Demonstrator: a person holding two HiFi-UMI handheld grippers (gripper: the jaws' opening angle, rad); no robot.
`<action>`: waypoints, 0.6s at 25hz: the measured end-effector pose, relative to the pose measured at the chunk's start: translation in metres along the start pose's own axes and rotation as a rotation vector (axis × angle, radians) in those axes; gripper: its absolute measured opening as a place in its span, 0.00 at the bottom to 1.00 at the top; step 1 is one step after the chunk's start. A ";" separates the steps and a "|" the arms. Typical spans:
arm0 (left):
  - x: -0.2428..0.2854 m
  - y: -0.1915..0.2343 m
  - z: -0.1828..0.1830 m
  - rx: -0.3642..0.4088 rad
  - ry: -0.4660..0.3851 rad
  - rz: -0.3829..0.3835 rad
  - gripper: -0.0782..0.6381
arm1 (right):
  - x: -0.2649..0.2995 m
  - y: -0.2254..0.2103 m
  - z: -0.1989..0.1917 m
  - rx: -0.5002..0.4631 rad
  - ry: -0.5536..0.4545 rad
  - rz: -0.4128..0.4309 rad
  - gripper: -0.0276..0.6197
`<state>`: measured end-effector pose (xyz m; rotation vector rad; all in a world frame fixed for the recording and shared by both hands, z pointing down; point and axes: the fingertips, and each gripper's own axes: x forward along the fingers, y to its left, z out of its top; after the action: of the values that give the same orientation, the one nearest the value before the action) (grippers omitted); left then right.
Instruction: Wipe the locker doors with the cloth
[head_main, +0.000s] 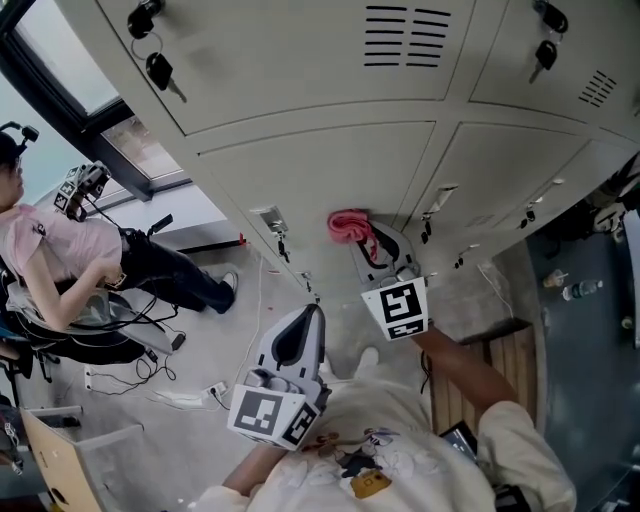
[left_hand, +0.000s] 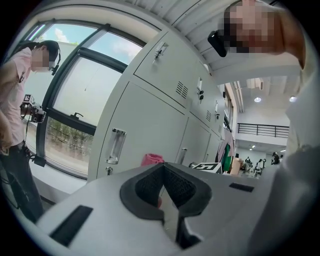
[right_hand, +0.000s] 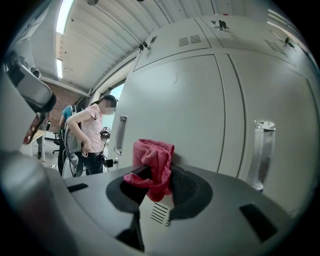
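Head view looks down a bank of grey locker doors (head_main: 330, 165). The right gripper (head_main: 368, 240) reaches up to the lower row and presses a red cloth (head_main: 346, 226) against one door. That door lies between a recessed handle (head_main: 272, 222) on its left and the seam to the next door on its right, so bare panel stays open above the cloth, up to the seam under the upper row. The left gripper (head_main: 312, 315) hangs lower and to the left, apart from the doors, over open floor (head_main: 200, 340) strewn with cables. Keys (head_main: 160, 70) dangle from an upper door. A seated person (head_main: 60, 260) is well off to the left, by the window (head_main: 60, 40).

Right gripper view gives the grip itself: the jaws are pinched on the cloth (right_hand: 154, 167), which bunches up above them and touches the door (right_hand: 180, 105). A second handle (right_hand: 262, 150) stands at the right edge of the panel, and another (right_hand: 120, 134) on the left.

Left gripper view shows its own jaws brought together at the tip with nothing gripped. Past them the cloth (left_hand: 152, 160) peeks up beside the right gripper's marker cube (left_hand: 207, 167), with a door handle (left_hand: 116, 145) to the left.
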<state>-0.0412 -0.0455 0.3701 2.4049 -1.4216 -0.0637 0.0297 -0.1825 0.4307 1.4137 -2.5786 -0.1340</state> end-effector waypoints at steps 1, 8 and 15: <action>0.001 -0.001 0.000 0.000 0.001 -0.003 0.12 | -0.002 -0.005 -0.002 0.003 0.003 -0.012 0.21; 0.002 -0.004 -0.003 -0.003 0.011 -0.018 0.12 | -0.018 -0.038 -0.016 -0.006 0.028 -0.085 0.21; 0.002 -0.005 -0.006 -0.007 0.014 -0.019 0.12 | -0.033 -0.066 -0.028 0.002 0.051 -0.151 0.21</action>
<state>-0.0347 -0.0430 0.3743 2.4092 -1.3898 -0.0558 0.1075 -0.1895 0.4426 1.5909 -2.4311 -0.1159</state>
